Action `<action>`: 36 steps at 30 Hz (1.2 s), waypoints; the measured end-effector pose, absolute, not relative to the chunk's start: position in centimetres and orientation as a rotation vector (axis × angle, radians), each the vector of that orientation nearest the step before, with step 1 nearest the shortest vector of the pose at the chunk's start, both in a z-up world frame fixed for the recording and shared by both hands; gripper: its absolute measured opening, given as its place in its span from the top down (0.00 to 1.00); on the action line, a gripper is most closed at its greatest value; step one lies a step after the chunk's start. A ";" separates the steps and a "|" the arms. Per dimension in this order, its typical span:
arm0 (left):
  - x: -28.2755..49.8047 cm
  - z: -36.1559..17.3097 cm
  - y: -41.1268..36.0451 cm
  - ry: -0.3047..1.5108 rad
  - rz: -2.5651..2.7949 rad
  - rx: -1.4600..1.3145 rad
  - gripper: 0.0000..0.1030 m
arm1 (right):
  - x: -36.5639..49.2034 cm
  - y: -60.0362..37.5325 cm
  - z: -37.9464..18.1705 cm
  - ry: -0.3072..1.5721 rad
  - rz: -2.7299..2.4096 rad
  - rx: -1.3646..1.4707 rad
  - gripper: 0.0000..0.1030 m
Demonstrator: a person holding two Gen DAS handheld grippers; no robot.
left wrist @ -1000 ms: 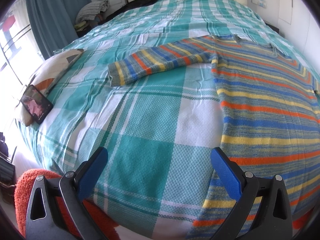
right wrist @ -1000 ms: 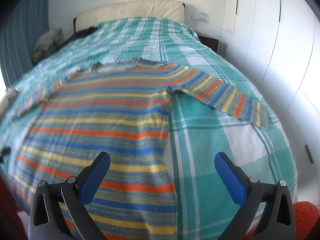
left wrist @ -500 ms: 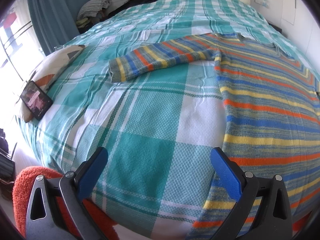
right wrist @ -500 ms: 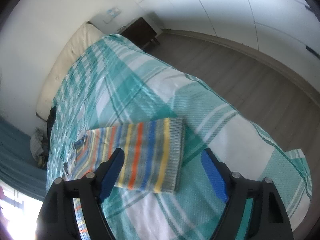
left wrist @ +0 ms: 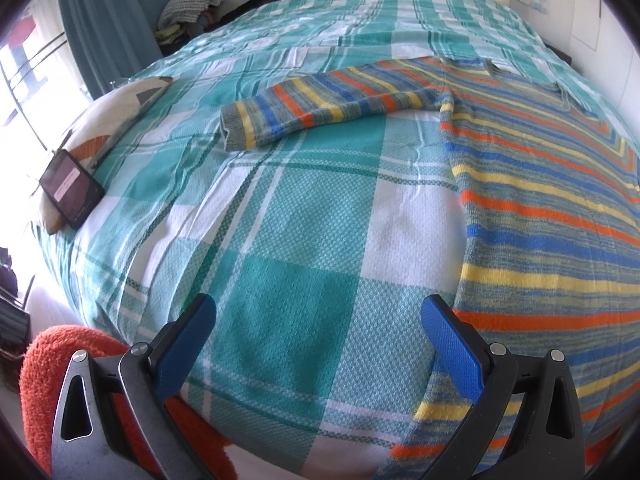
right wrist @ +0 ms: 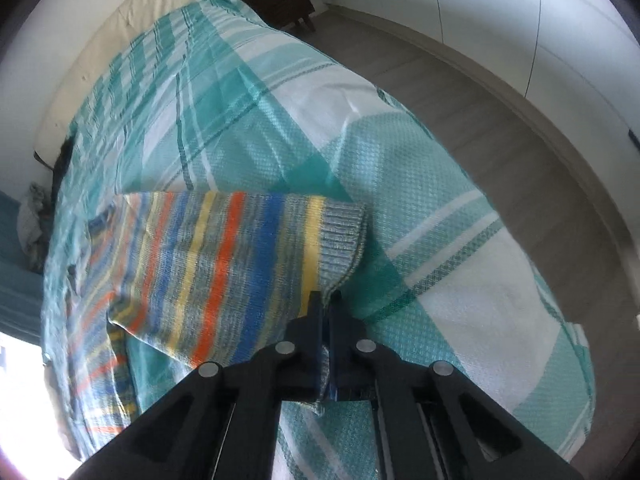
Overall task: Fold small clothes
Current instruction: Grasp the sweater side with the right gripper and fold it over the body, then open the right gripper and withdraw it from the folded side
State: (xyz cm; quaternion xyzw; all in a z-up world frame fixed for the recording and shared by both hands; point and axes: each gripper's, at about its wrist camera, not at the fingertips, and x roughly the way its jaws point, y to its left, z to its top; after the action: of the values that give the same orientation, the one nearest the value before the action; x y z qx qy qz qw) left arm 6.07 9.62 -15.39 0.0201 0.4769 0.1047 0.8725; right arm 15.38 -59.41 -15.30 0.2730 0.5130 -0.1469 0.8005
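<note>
Right gripper: a second ago it hung over the striped sweater's body with the jaws spread wide; it has since swung out to the right sleeve cuff, and its jaws have just been closing. They now stand pinched together on the cuff's near edge, the ribbed knit caught between the pads. Judgement: the sleeve is secured, so the first fold, sleeve across the body, can begin. The right view is motion-blurred on the sweater side.

Sweater lies flat, front up, on the teal plaid bedspread, both sleeves extended outward. The left sleeve rests untouched, its cuff well away from any jaw.

Left gripper: unchanged over the interval. Jaws wide apart, nothing between them, hovering near the bed's foot edge just beside the sweater's lower hem corner.

Pose: both grippers pitch steeply down toward the bed. The right one's view has rolled, so the bed now runs diagonally across it.

Elsewhere: phone propped on a cushion at the bed's left edge.
</note>
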 end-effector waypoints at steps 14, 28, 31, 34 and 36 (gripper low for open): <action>6.5 -14.7 10.3 0.976 0.189 -0.002 0.01 | 26.6 -37.4 1.2 0.852 0.122 0.292 0.98; 7.1 -15.1 11.4 0.999 0.184 -0.060 0.01 | 31.2 -31.3 -8.2 0.998 0.331 0.448 0.50; 7.4 -15.3 11.0 1.005 0.178 -0.044 0.01 | 30.4 -33.4 -11.6 1.110 0.259 0.428 0.50; 7.2 -15.3 10.7 1.004 0.182 -0.028 0.01 | 28.9 -35.6 -14.8 1.199 0.062 0.272 0.51; 7.1 -15.2 10.7 1.001 0.182 -0.029 0.01 | 27.3 -36.6 -14.9 1.165 0.010 0.206 0.51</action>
State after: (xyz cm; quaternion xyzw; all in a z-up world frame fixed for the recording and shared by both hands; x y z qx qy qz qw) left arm 7.11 10.75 -15.24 -0.0138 0.4791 0.0871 0.8733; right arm 27.31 -36.59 -14.91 0.0970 0.5493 0.0047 0.8300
